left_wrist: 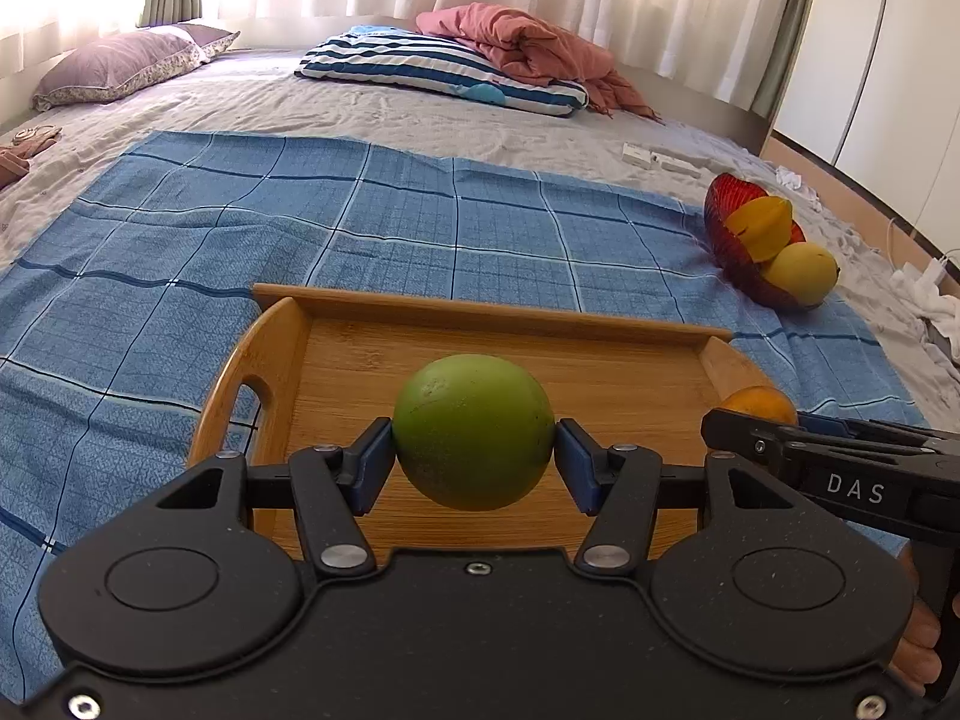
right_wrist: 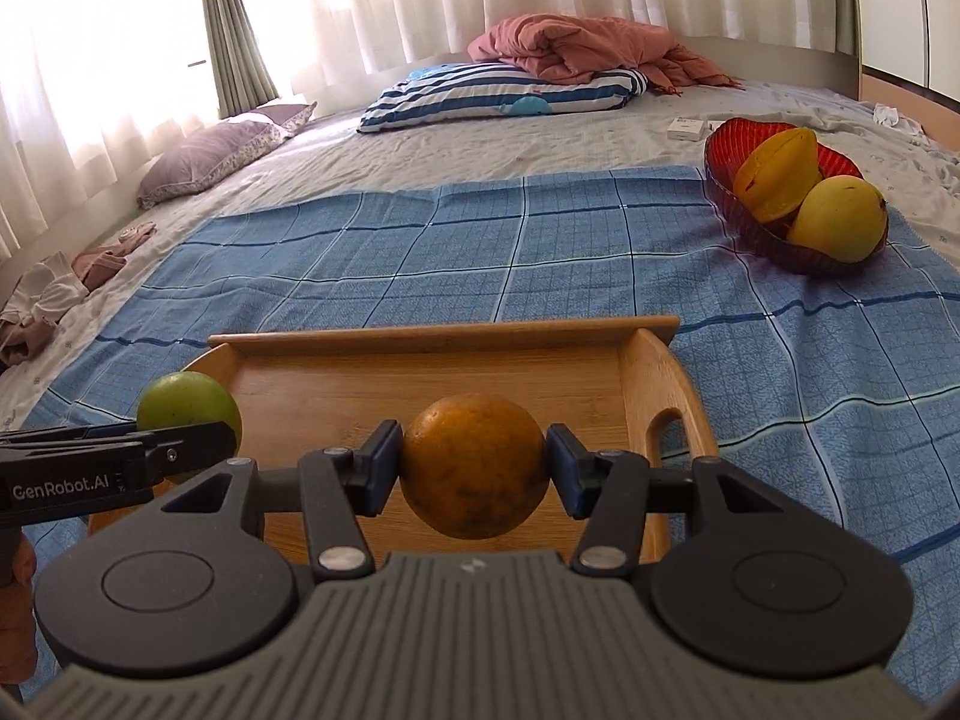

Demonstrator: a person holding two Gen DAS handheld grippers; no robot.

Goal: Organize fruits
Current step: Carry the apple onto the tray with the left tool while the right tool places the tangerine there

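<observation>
Both grippers are loaded right now. The left gripper (left_wrist: 474, 456) has its blue pads clamped on either side of a green fruit (left_wrist: 473, 431), and the right gripper (right_wrist: 474, 471) is squeezing an orange (right_wrist: 473, 465) the same way, pads on its left and right flanks. Both fruits sit over the wooden tray (left_wrist: 480, 315). I honestly can't tell whether they're resting on the floor of it or held just off it. From the right wrist view the green one is at the tray's left end and the orange is more to the middle-right.

So I'd guess this is either the pick-up or the set-down of a two-handed move, and the pictures alone don't settle which. The red bowl (right_wrist: 726, 150) sits well off to the right on the blue cloth (left_wrist: 360, 228) with a starfruit (right_wrist: 780, 177) and a yellow mango (right_wrist: 840, 219) already in it. If the fruit goes there, the next move needs a lift clear of the tray wall and a carry right, and that bowl looks pretty full.

Orientation-wise, both held fruits are basically round, so no real long axis. The mango's long axis seems to run left-right, tip to the right.
</observation>
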